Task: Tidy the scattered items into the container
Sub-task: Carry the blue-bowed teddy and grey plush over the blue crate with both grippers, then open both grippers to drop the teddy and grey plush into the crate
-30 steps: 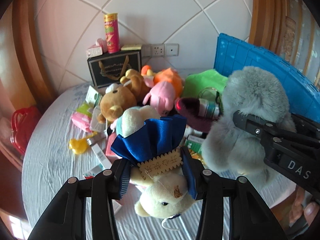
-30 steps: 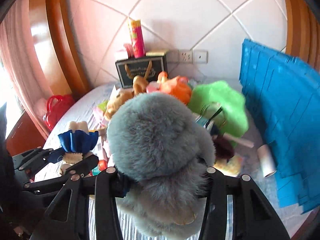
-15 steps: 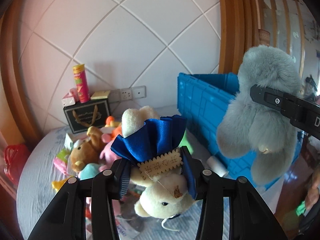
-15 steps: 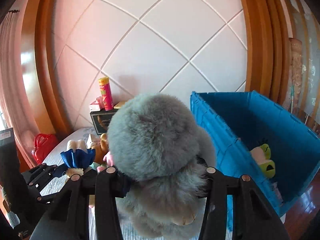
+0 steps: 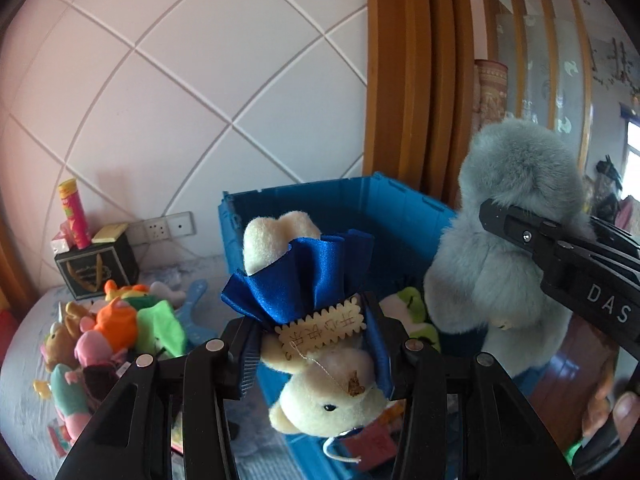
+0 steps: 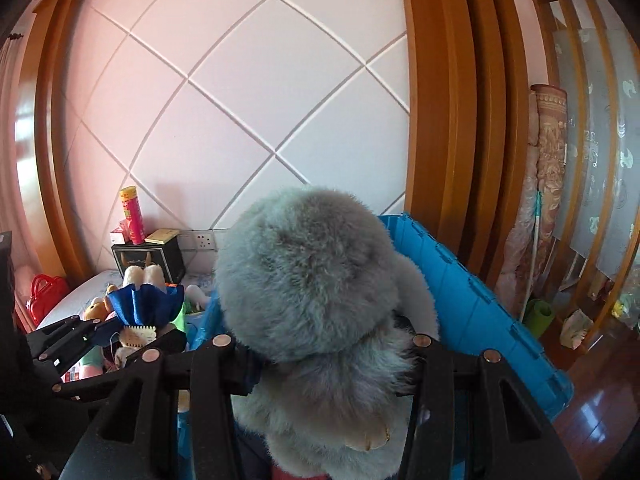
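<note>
Left gripper (image 5: 316, 344) clamps a cream bear in blue satin (image 5: 304, 280), head down, before the blue crate (image 5: 320, 200). Right gripper (image 6: 320, 344) grips a grey plush toy (image 6: 312, 276) above it. Only the left view reveals a green toy (image 5: 412, 308) inside; only the right shows the crate's long outer wall (image 6: 472, 304).

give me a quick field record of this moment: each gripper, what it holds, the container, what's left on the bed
left gripper: shut on cream bear, blue ribbon
right gripper: shut on grey plush
container: blue crate, open, a green toy inside
leftover: pile of plush toys on the bed
wall side: black box, red can on top
</note>
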Demonstrator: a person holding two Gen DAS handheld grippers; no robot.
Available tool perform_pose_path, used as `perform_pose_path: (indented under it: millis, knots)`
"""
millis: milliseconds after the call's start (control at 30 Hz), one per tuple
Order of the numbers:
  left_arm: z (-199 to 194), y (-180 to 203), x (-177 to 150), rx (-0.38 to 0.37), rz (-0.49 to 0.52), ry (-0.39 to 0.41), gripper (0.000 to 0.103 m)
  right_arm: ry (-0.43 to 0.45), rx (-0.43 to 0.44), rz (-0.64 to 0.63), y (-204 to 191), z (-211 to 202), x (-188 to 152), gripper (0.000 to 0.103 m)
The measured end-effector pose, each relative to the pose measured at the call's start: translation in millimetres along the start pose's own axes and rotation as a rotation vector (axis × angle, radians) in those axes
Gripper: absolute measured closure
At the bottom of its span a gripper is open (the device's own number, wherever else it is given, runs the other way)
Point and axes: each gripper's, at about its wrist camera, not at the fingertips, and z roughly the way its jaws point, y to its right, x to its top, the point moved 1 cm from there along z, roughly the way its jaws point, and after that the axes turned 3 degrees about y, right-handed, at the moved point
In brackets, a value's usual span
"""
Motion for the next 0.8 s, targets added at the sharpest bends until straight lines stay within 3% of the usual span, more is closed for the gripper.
perform_pose_path:
  millis: [300,733,800]
  knots:
    - [37,81,-6,0.006,0.039,-0.129,0.058,-0.097,0.017,0.043,71,23,-28,0.058]
    - [49,95,-16,0.026,0.034,-0.162,0.058,-0.16,0.038,0.053,95,33,-47,0.058]
    - [49,95,-18,0.025,0.034,-0.16,0.053,-0.164,0.036,0.051,96,33,-47,0.058]
